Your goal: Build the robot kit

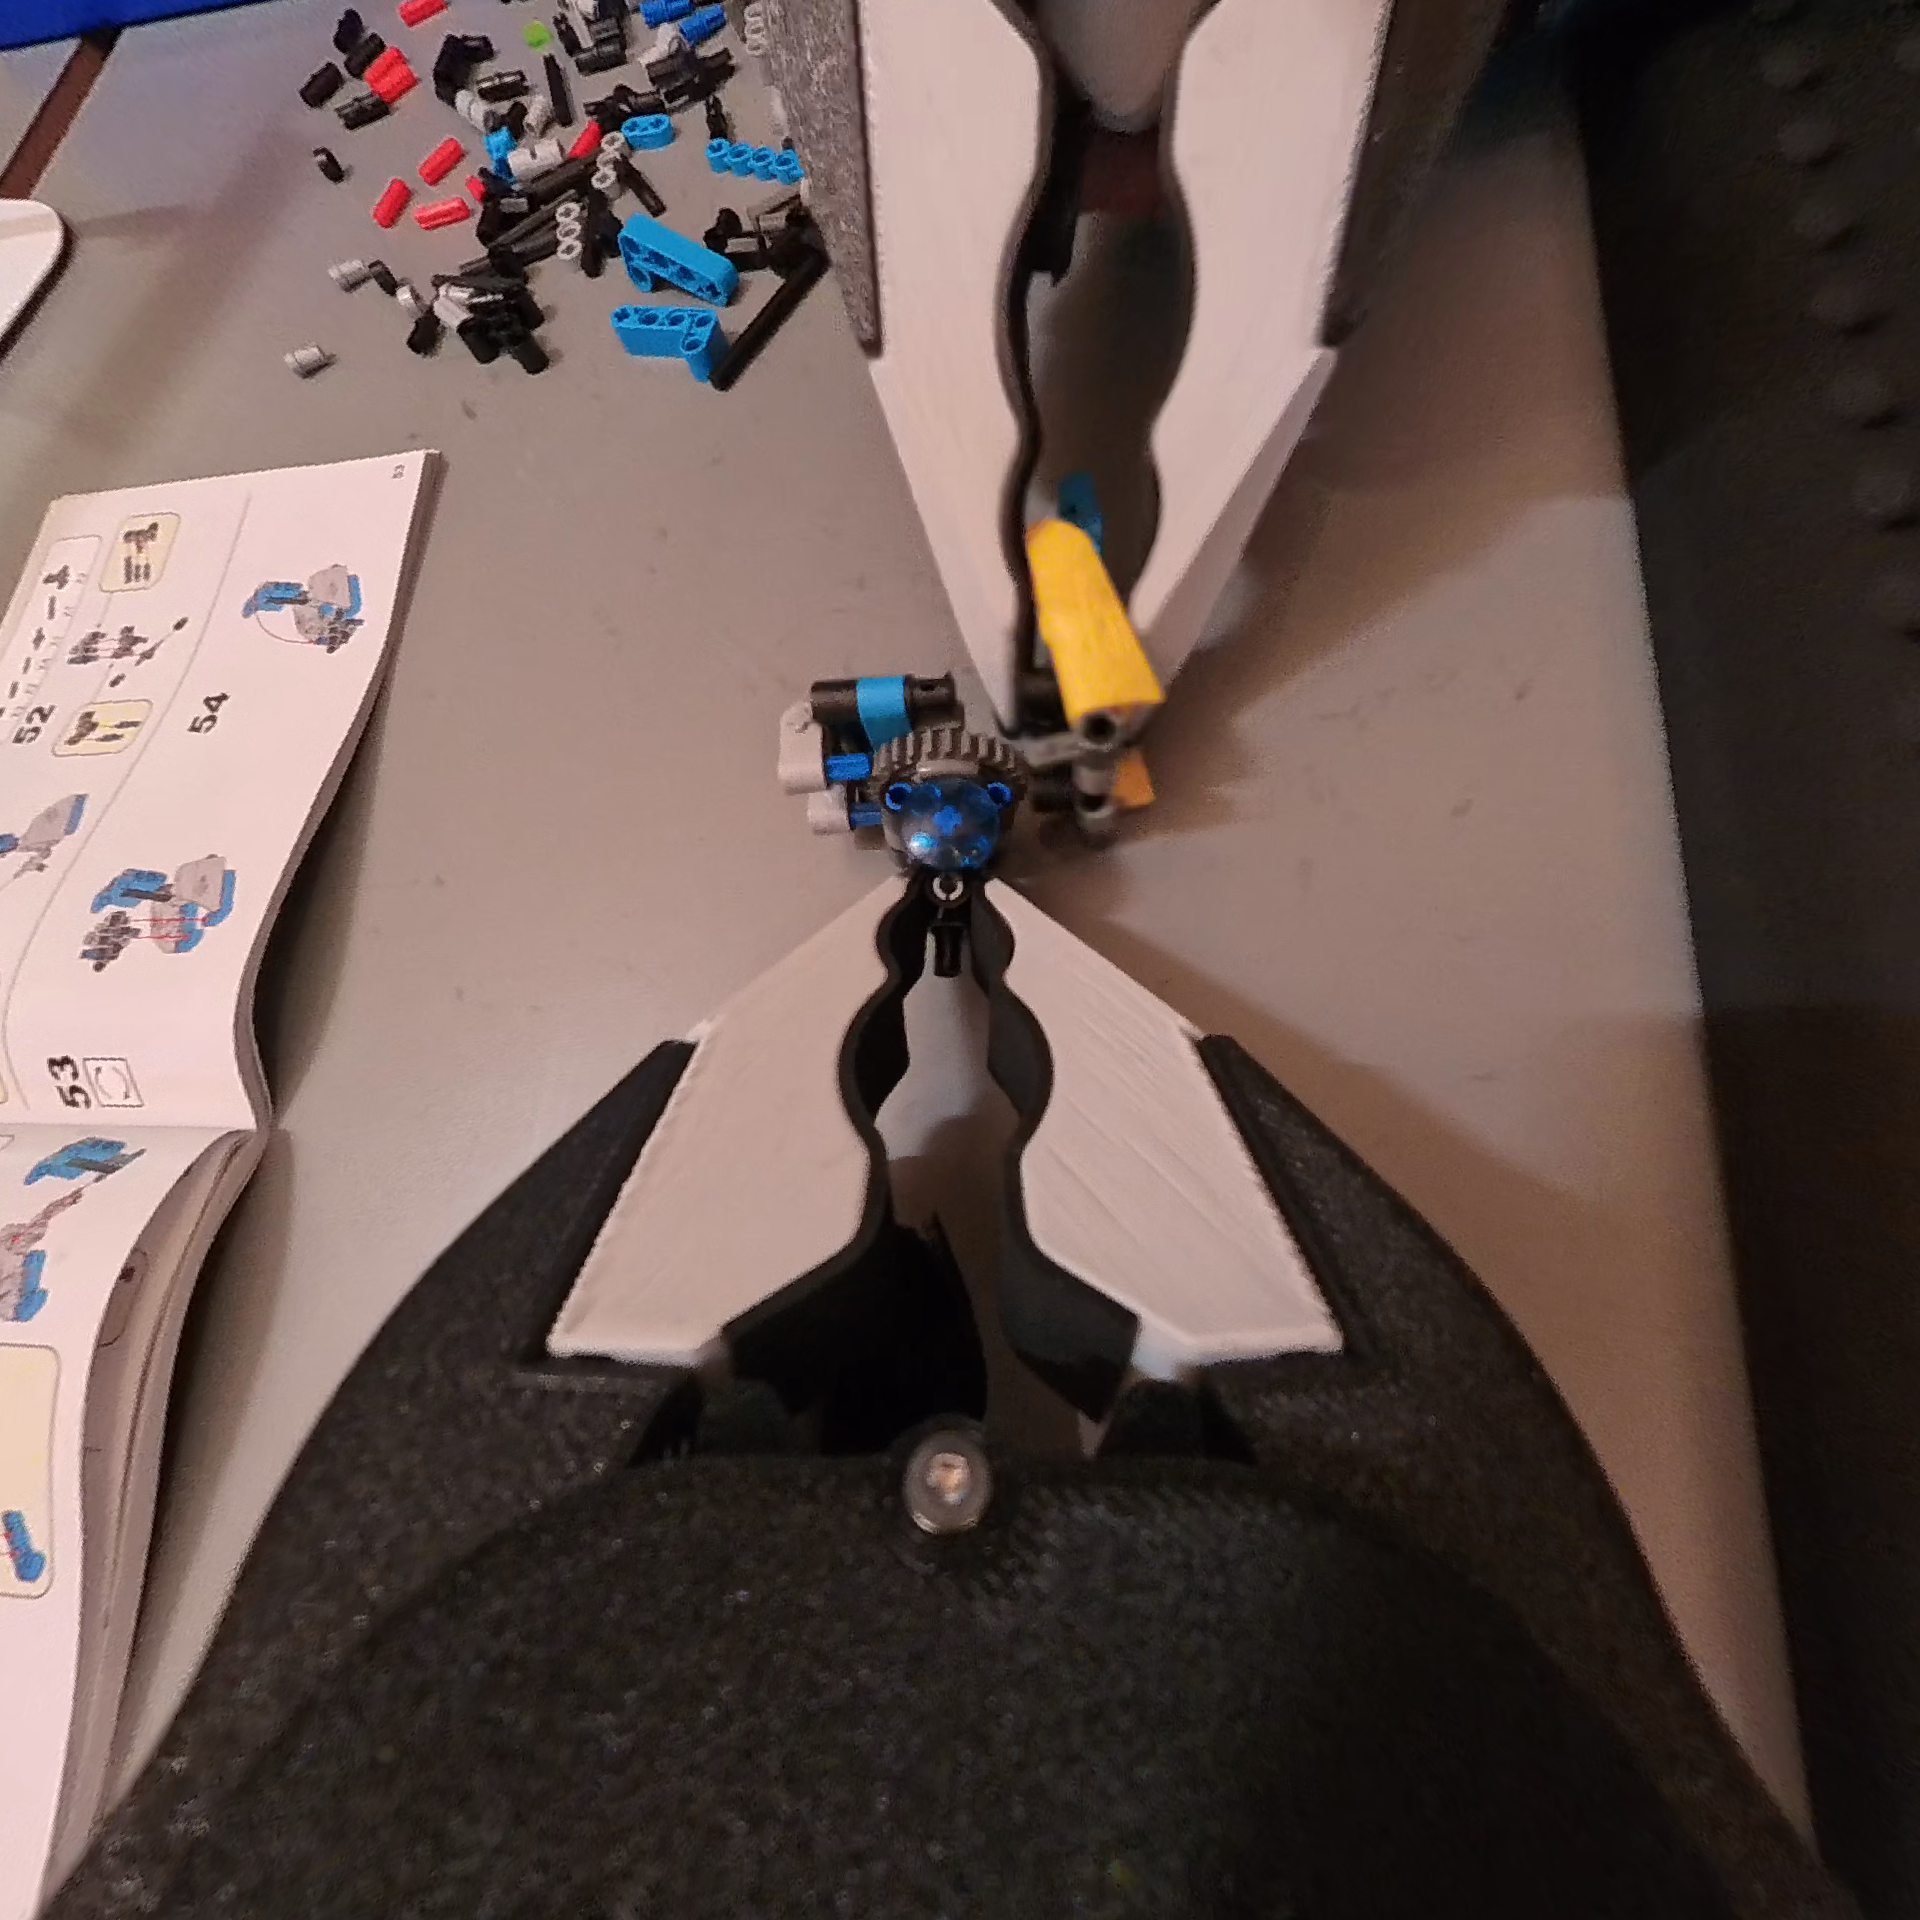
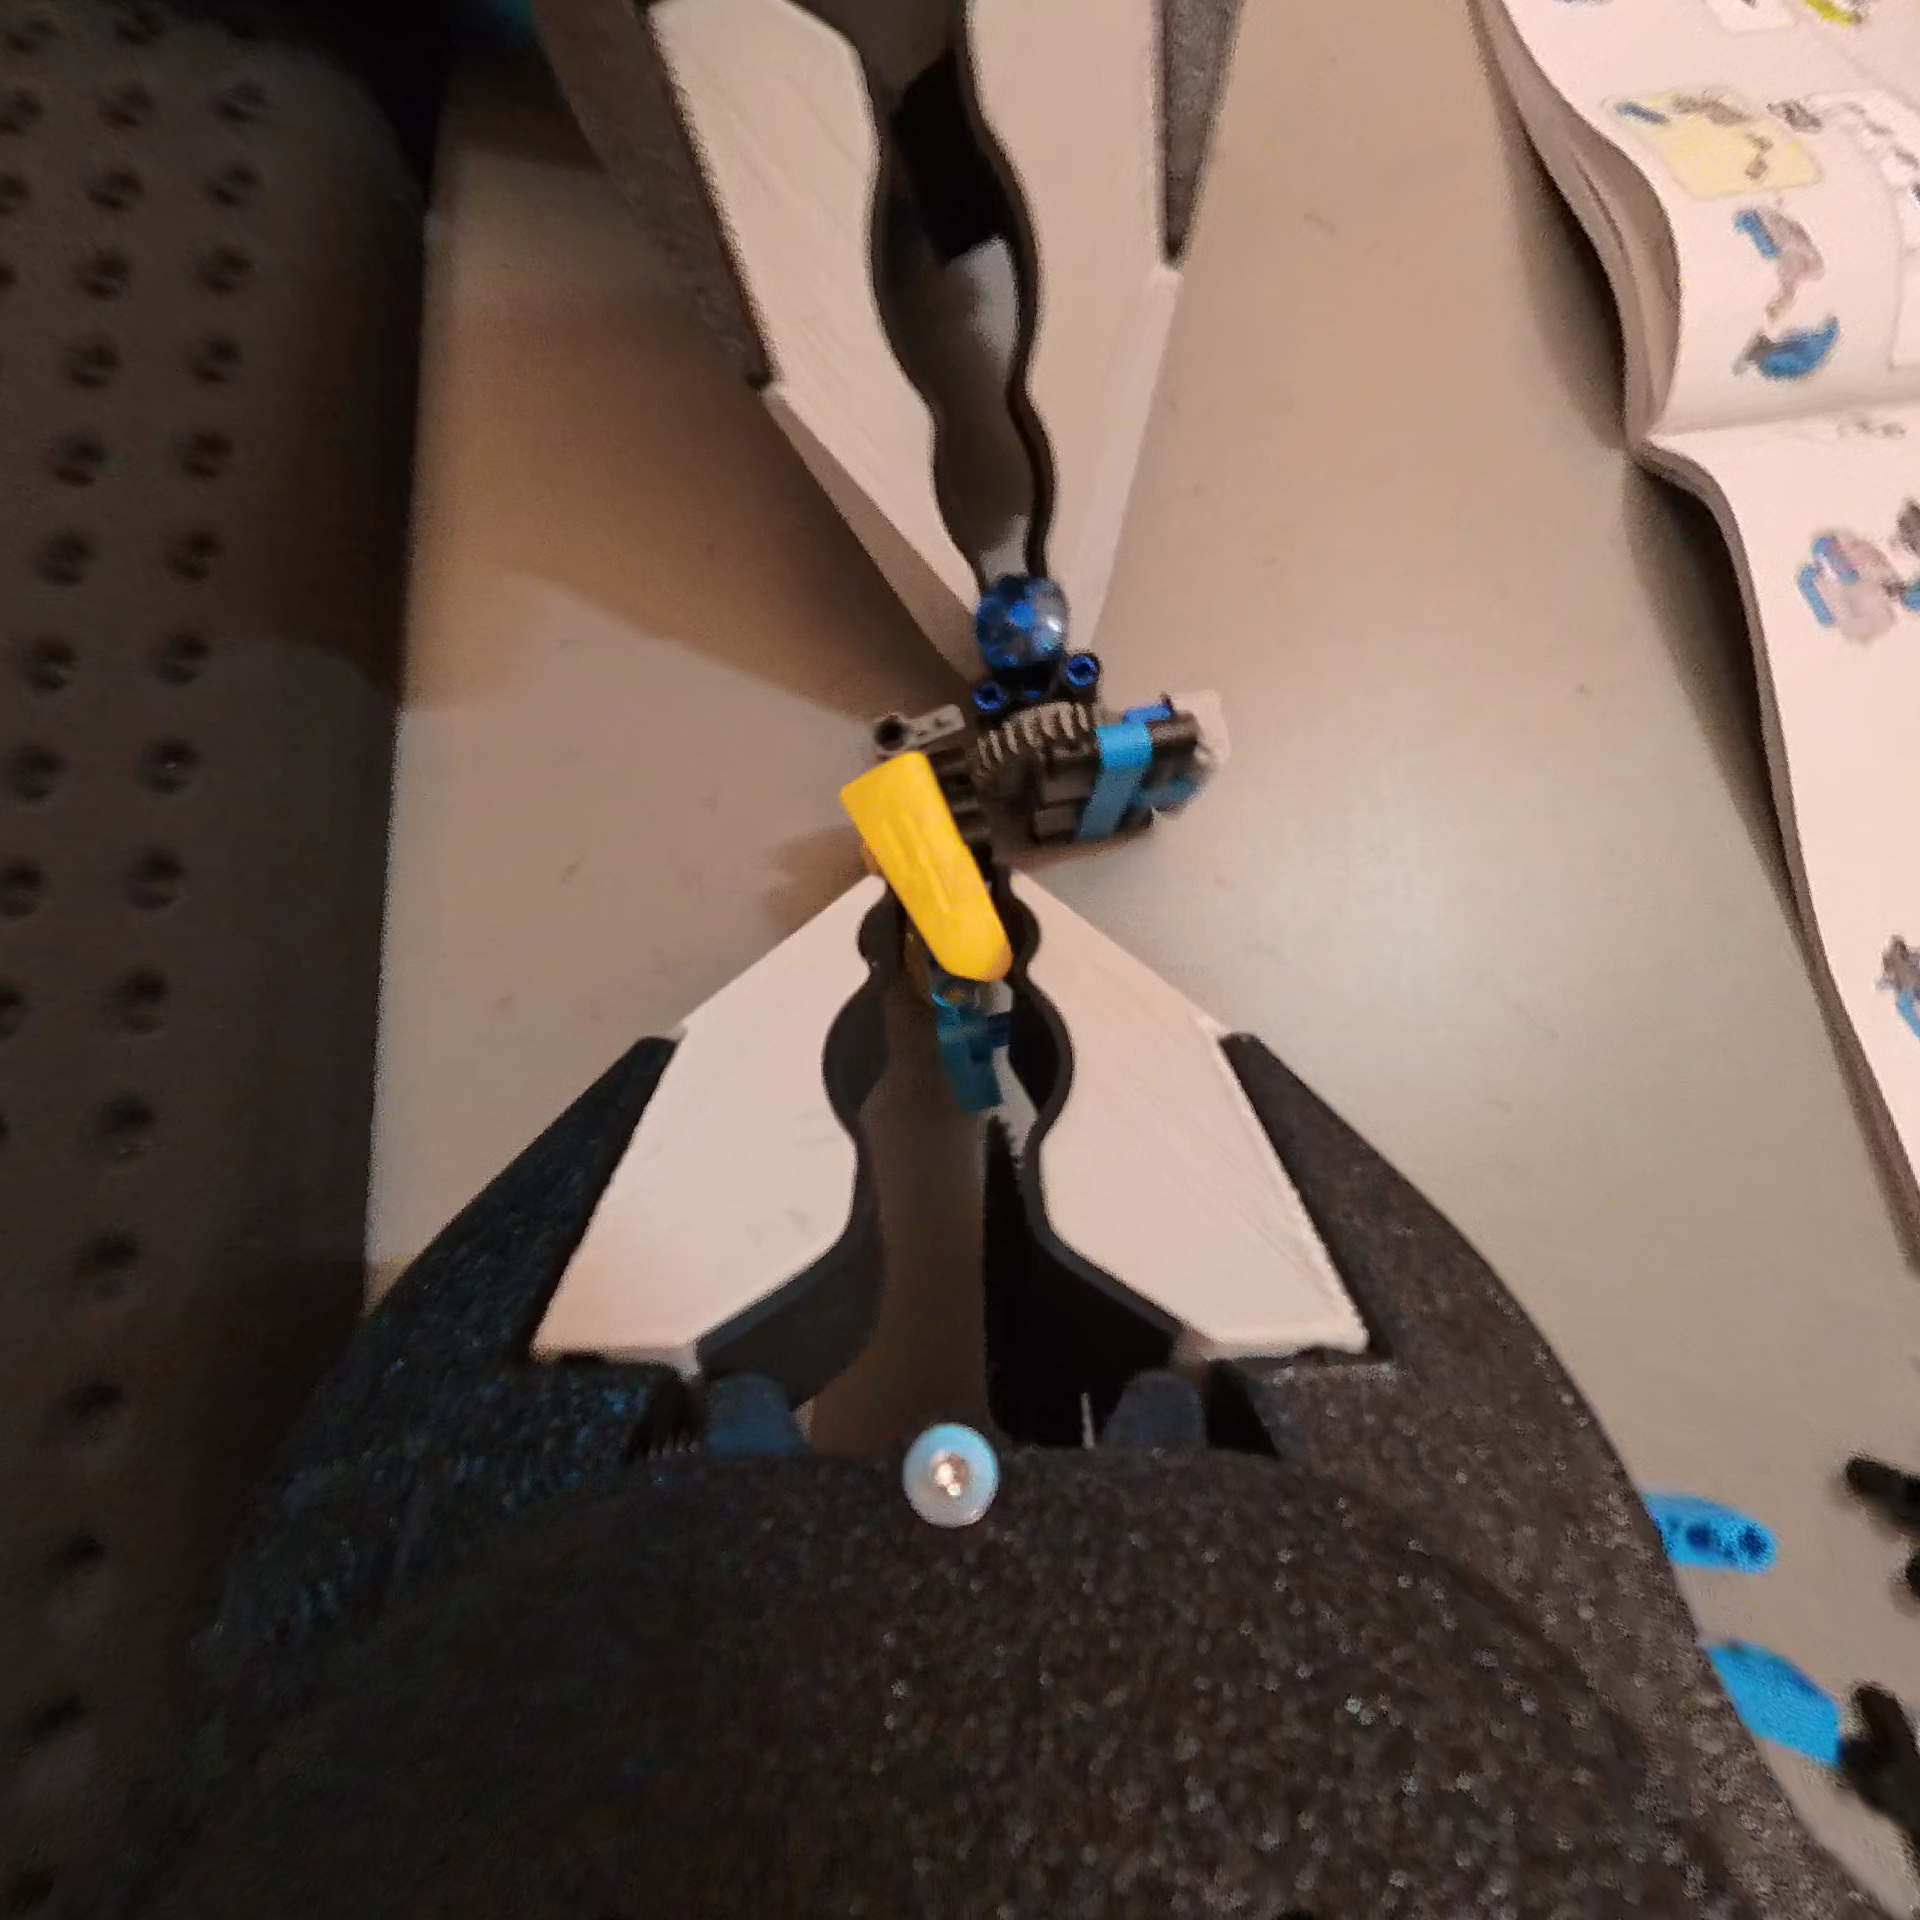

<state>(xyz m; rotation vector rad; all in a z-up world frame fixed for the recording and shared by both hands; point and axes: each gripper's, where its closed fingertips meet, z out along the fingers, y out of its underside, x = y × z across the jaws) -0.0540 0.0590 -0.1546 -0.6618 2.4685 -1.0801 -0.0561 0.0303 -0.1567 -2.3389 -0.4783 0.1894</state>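
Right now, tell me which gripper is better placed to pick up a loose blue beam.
Right gripper, probably: blue beams lie beside its body, while the left gripper sees them far past the model. Both are shut on the model, so it must let go first.

Left tool (image 1: 948, 914) closed on black pin beneath small brick assembly (image 1: 914, 774); right tool (image 1: 1081, 665), opposite, apparently gripping its yellow piece (image 1: 1091, 634). Open instruction booklet (image 1: 197, 790) and loose parts (image 1: 561, 177) on grey worktop (image 1: 623, 571).

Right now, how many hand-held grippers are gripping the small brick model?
2. The left hand-held gripper pinches the model's black pin below the blue dome; the right hand-held gripper clamps its yellow-panel end.
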